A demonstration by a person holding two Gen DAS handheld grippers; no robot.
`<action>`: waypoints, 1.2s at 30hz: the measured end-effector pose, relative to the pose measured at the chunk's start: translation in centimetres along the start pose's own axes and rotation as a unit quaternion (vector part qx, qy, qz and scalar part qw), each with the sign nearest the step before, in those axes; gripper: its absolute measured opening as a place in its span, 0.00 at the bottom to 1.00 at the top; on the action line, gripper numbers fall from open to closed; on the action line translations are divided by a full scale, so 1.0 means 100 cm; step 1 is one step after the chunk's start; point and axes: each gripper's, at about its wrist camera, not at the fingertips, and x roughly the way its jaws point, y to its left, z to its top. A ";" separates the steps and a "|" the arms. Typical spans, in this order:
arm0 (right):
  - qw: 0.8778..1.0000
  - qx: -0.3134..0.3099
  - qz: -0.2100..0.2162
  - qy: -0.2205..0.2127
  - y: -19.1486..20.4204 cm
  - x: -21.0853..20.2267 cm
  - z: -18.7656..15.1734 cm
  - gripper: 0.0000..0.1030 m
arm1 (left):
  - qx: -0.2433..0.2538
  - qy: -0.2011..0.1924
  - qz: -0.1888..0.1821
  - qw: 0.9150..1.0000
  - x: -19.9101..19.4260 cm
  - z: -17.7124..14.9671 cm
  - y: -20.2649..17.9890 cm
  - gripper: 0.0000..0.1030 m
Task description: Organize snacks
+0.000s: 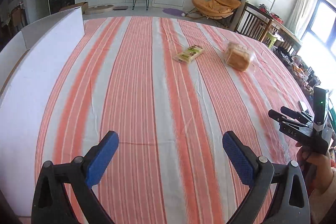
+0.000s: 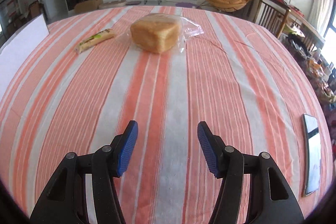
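Snacks are two here: a flat yellow-green wrapped packet (image 1: 189, 54) and a tan loaf of bread in a clear plastic bag (image 1: 238, 57), lying near each other on the orange-and-white striped tablecloth (image 1: 147, 108) toward the table's far edge. A white open box (image 1: 42, 68) stands along the left edge, probably where they belong. Nothing has been picked up yet, so this looks like the approach. Next, I judge, the right gripper (image 2: 167, 147) must reach forward to the loaf straight ahead of it and widen to span it. Its jaws stand partly apart and empty. The left gripper (image 1: 170, 159) has its jaws spread wide, holding and touching nothing.
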 end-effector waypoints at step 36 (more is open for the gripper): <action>0.999 0.052 -0.004 0.012 -0.021 0.025 -0.005 0.90 | 0.051 0.013 0.069 0.996 0.081 -0.003 -0.048 1.00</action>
